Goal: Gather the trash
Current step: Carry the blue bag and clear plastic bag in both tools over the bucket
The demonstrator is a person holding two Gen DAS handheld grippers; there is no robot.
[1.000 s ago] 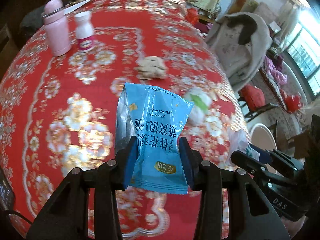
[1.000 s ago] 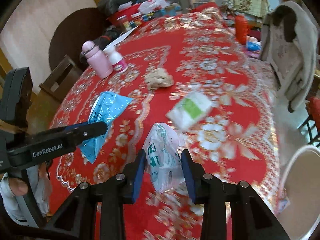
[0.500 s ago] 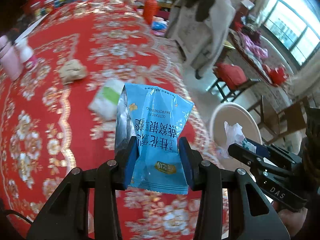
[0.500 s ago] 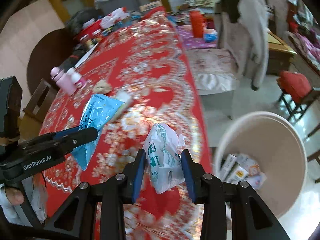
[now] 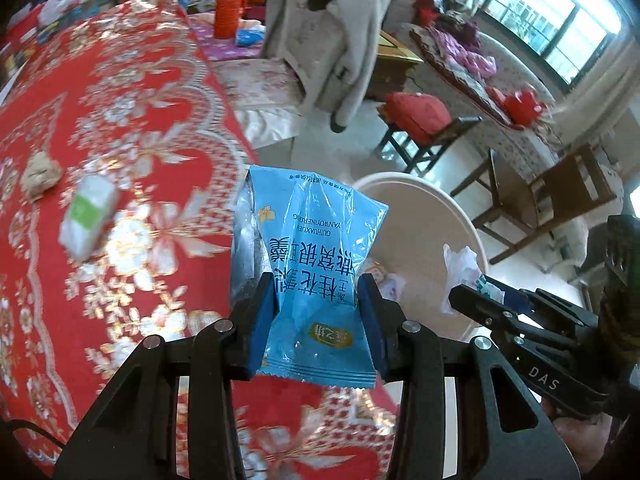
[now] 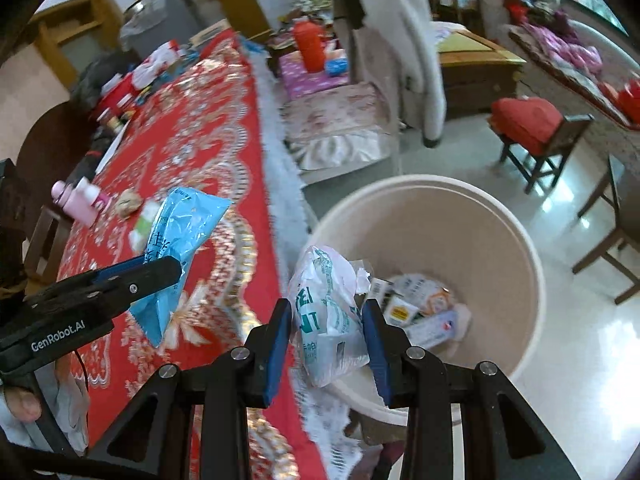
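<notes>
So the crinkly light-blue foil snack packet [image 5: 316, 280] is being pinched upright between the blue pads of the left tool [image 5: 316, 316], jaws closed in just as far as the packet allows. Over on the right tool [image 6: 326, 328], a scrunched white plastic wrapper with green print [image 6: 326, 312] is being squeezed the same way, jaws narrowed right down onto it. The round beige plastic bin [image 6: 520, 248] is being looked into just ahead of and below the right tool, with a few small cartons lying at its bottom [image 6: 420, 308]. Left of both tools, the table under its red-and-gold flowered cloth [image 5: 120, 184] is being shown with a white-and-green tissue pack [image 5: 86, 216] and a crumpled brownish paper wad [image 5: 40, 174] lying on it, well apart from either tool.
</notes>
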